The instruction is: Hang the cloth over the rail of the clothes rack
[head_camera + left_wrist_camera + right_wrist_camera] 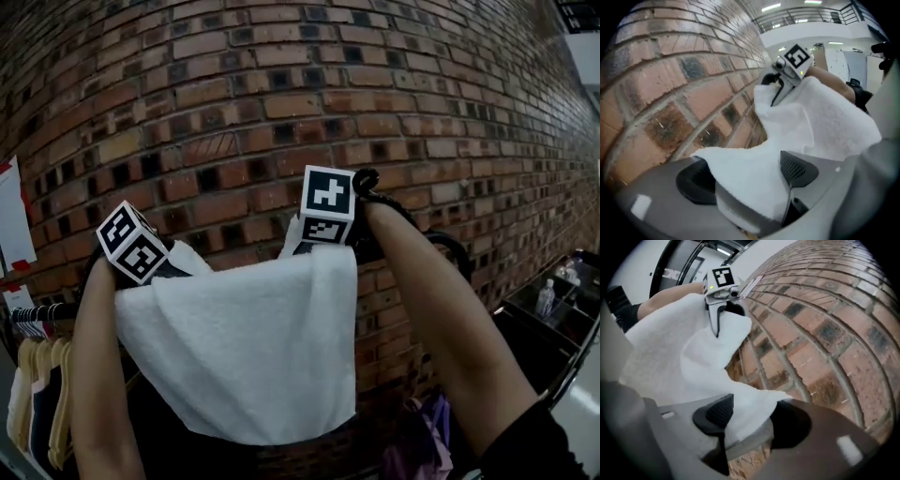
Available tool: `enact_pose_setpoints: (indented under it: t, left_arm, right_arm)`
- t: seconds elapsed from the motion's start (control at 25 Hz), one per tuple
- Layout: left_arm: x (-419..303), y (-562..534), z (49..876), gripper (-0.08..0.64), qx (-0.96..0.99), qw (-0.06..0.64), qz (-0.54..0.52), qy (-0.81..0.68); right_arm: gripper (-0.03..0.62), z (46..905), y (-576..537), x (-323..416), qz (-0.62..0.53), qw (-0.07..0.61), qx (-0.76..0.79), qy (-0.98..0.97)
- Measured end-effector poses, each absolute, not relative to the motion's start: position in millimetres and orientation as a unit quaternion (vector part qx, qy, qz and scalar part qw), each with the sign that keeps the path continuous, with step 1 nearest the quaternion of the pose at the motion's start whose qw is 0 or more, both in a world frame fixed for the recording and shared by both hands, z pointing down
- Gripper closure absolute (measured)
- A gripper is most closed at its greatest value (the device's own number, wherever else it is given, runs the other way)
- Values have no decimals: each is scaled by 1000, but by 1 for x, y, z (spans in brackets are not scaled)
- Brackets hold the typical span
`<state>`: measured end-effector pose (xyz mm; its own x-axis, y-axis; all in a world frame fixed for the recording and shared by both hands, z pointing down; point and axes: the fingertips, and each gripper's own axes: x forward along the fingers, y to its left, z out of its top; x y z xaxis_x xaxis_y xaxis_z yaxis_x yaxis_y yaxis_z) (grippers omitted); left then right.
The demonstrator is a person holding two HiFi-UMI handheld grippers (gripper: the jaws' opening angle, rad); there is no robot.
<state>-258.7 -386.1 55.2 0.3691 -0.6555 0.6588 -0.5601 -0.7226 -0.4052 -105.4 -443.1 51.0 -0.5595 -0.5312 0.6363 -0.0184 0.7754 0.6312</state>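
A white cloth [244, 347] hangs folded over the rack's rail, its front half falling toward me. Only a short dark stretch of the rail [37, 312] shows at the left; the cloth hides the part between my hands. My left gripper [173, 267] sits at the cloth's top left corner. In the left gripper view the cloth [820, 122] lies between the spread jaws of the left gripper [745, 176], and the pads stand off it. My right gripper [323, 239] is at the top right corner. The right gripper [754, 420] is open too, around the cloth [661, 357] and the rail [745, 441].
A brick wall [281, 103] stands close behind the rail. Hangers with clothes [37, 394] crowd the rail's left end. A black shelf with a bottle [546, 298] sits low at the right.
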Motion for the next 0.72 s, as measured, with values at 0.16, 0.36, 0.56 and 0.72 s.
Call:
enact_pose_setpoints:
  t: [0.16,0.36,0.56,0.72]
  left_arm:
    - [-276,-383,58,118,-828,22,-408,385]
    - [-285,-380,70,114,-826,-6,-413,384]
    - [-290,-382,60,110,-835,7,-386,392]
    - [-293,-385,55,110,-825,19,-390,408]
  right_arm:
    - [361,44,-436,-110,-257,397,144,-869]
    - [360,43,-441,-97,-235,397,149,-875]
    - [360,44,-449,-90,-263,408,178,-856]
    - [360,31,-443,-103,-327,394,191,-838]
